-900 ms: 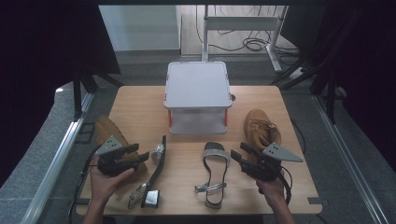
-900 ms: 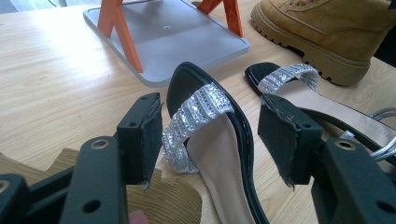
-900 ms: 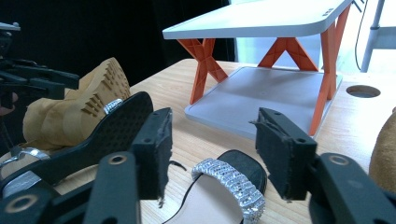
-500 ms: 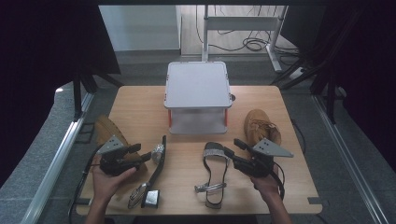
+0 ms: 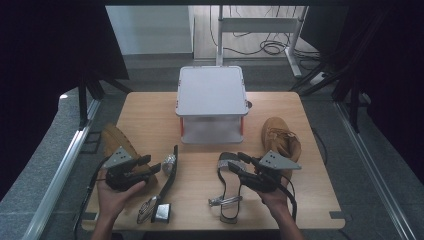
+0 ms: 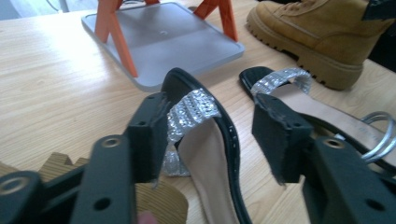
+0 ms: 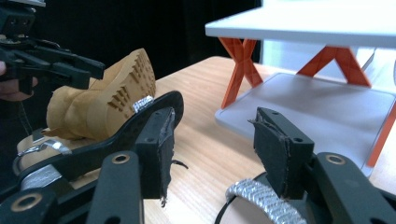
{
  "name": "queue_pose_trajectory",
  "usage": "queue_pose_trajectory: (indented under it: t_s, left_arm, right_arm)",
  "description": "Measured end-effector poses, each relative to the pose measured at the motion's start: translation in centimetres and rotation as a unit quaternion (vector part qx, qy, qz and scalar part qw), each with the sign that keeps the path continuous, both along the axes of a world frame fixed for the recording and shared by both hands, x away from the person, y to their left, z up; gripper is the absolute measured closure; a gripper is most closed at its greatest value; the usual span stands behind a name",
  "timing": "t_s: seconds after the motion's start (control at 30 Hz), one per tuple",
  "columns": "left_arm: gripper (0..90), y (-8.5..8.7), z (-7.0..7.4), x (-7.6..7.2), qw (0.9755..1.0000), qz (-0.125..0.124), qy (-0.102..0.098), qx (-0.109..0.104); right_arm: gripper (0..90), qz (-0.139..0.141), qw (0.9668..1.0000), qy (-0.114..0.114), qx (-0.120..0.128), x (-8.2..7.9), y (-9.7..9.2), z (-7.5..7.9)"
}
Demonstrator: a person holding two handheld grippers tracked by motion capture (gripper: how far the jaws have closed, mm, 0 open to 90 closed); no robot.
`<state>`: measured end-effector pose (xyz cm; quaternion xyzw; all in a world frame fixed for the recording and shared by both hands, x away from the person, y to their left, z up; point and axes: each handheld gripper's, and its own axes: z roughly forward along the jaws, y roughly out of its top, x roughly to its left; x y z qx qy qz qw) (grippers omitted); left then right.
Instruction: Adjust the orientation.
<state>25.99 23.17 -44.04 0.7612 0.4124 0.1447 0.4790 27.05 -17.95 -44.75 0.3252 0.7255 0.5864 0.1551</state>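
- Since the earlier frames, the right gripper has slid from beside the right boot toward the middle of the table, and now sits over the right sandal.
- Meanwhile the left gripper has barely shifted; it stays low at the table's left, just beside the left sandal.
- Left gripper's jaws stand apart with nothing pinched: in its own view the pads flank the left sandal's sparkly strap without pressing on it.
- Right gripper's jaws are also released; its own view shows a clear gap between the pads, with the right sandal's glittery strap low between them.
- Left sandal stands on edge in the high view, toe toward the rack, heel end near the front edge by a metal buckle.
- Right sandal lies flat, sole down, toe strap toward the rack, its silver ankle loop nearer the person.
- Left boot lies tipped on its side behind the left gripper, its lugged sole showing in the right gripper view.
- Right boot stands upright, just right of the right gripper.
- Rack, a grey two-tier stand on orange legs, sits at the table's middle, behind both sandals.
- Each hand grips its tool from the near edge: left hand, right hand.
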Motion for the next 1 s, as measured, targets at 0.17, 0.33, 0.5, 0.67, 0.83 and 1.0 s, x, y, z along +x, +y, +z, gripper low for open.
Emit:
queue_pose_trajectory:
  t_s: [0.17, 0.33, 0.5, 0.67, 0.83, 1.0]
  left_arm:
    - [65.1, 0.0, 0.0, 0.1, 0.9999, -0.011, 0.007, -0.006]
    - [81.9, -0.1, 0.0, -0.4, 0.9999, -0.012, 0.009, 0.006]
    - [89.5, 0.3, 0.4, -0.5, 0.9999, -0.01, 0.007, 0.001]
    - [89.6, 0.2, 0.0, 0.2, 0.9998, -0.009, 0.017, 0.006]
    - [89.6, -0.5, -0.5, 0.2, 0.9992, -0.02, 0.03, 0.02]
    - [89.6, -1.6, -1.3, 0.4, 0.998, -0.032, 0.047, 0.029]
  right_arm:
    - [47.5, -0.01, 0.9999, 0.01, -0.004, 0.1, -0.1, -0.4]
    - [45.8, -0.015, 0.9998, 0.01, -0.009, 0.0, 0.0, 0.0]
    - [44.0, -0.023, 0.9992, 0.006, -0.031, -0.4, 0.1, 0.0]
    - [38.0, -0.056, 0.9971, -0.004, -0.051, -0.6, -0.3, -0.2]
    - [39.0, -0.065, 0.9968, -0.003, -0.046, -0.5, -0.6, -0.1]
    - [38.3, -0.071, 0.996, 0.0, -0.055, -0.4, -0.5, -0.4]
